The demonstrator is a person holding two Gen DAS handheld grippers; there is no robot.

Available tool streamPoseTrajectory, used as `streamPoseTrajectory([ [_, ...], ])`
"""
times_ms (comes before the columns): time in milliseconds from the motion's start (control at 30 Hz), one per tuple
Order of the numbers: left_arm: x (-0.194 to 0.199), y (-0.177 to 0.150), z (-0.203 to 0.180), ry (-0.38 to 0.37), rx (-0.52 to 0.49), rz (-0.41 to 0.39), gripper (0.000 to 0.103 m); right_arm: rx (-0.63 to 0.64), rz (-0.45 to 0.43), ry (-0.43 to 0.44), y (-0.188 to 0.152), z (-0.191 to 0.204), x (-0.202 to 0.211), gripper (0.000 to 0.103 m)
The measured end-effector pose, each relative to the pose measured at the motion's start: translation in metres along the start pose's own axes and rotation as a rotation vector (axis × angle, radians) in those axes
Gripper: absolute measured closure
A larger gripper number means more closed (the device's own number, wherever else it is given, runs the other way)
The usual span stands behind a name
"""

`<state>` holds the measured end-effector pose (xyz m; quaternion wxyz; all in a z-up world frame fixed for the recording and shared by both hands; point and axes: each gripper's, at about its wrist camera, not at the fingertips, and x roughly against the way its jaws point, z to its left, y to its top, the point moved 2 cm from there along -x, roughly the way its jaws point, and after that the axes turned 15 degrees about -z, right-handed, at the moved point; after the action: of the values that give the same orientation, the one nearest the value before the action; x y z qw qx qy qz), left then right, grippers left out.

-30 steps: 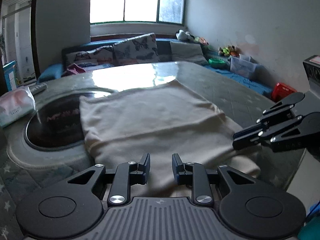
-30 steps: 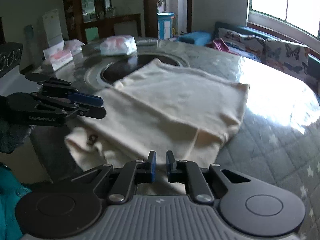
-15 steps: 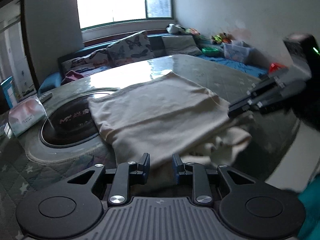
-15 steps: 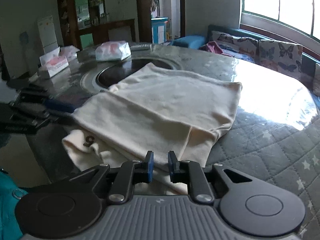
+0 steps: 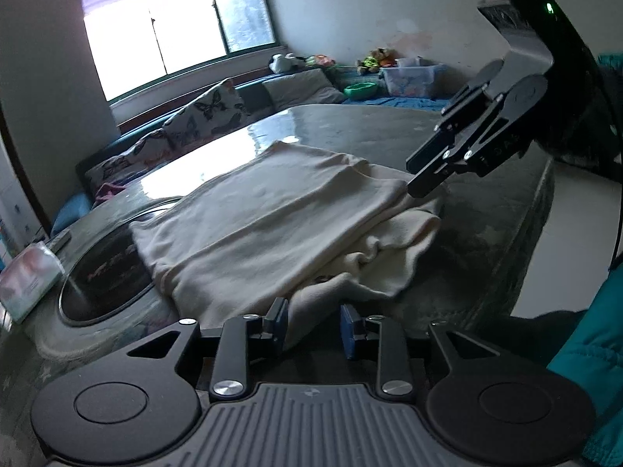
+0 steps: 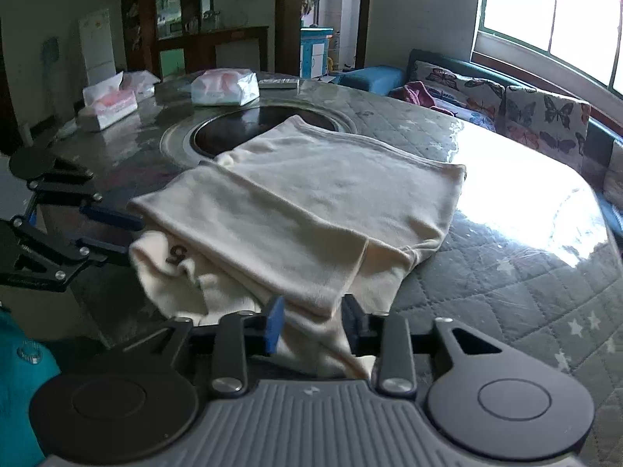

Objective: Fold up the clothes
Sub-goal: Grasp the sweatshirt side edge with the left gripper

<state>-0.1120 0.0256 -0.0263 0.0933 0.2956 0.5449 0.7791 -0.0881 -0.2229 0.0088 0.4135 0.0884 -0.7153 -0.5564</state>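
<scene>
A cream shirt (image 5: 272,210) lies partly folded on the quilted table, its lower part bunched at the near edge; it also shows in the right wrist view (image 6: 303,202), with a dark "5" print (image 6: 177,253). My left gripper (image 5: 314,325) is open, its jaws on either side of the near cloth edge. My right gripper (image 6: 313,321) is open, with a corner of the folded layer lying between its jaws. In the left wrist view the right gripper (image 5: 424,183) sits at the shirt's right corner. In the right wrist view the left gripper (image 6: 113,229) sits at the shirt's left corner.
A round black hob (image 6: 249,128) is set into the table (image 6: 506,272) under the shirt's far end. Tissue packs (image 6: 226,87) and a tissue box (image 6: 109,105) stand at the far side. A sofa with butterfly cushions (image 6: 537,113) runs under the window.
Both grippers have opened wider and moved in close to the shirt's near corners. The lower part of the shirt has bunched up at the table edge.
</scene>
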Motion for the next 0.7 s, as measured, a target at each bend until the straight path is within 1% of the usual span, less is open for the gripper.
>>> streamPoseTrajectory([
  [33, -0.001, -0.001, -0.003, -0.006, -0.013, -0.002, 0.072, 0.014, 0.008, 0.003, -0.001, 0.002, 0.003, 0.069],
  [100, -0.003, -0.001, -0.005, -0.006, -0.039, -0.012, 0.072, 0.046, 0.015, 0.005, -0.002, 0.006, 0.007, 0.064],
  [167, -0.005, -0.001, -0.007, -0.006, -0.064, -0.023, 0.072, 0.078, 0.022, 0.008, -0.003, 0.010, 0.011, 0.063],
  [300, -0.008, 0.000, -0.005, -0.002, -0.082, -0.037, 0.072, 0.136, 0.028, 0.032, -0.007, 0.019, 0.015, 0.052],
  [367, -0.009, 0.000, -0.004, -0.005, -0.088, -0.036, 0.072, 0.156, 0.031, 0.040, -0.009, 0.023, 0.016, 0.051],
  [500, -0.010, -0.003, -0.003, -0.012, -0.120, -0.031, 0.061, 0.167, 0.034, 0.050, -0.011, 0.025, 0.017, 0.049],
  [567, -0.008, -0.004, -0.004, -0.023, -0.144, -0.035, 0.058, 0.166, 0.035, 0.052, -0.012, 0.025, 0.018, 0.049],
  [700, -0.009, -0.006, -0.008, -0.045, -0.216, -0.056, 0.058, 0.167, 0.037, 0.054, -0.012, 0.023, 0.018, 0.046],
])
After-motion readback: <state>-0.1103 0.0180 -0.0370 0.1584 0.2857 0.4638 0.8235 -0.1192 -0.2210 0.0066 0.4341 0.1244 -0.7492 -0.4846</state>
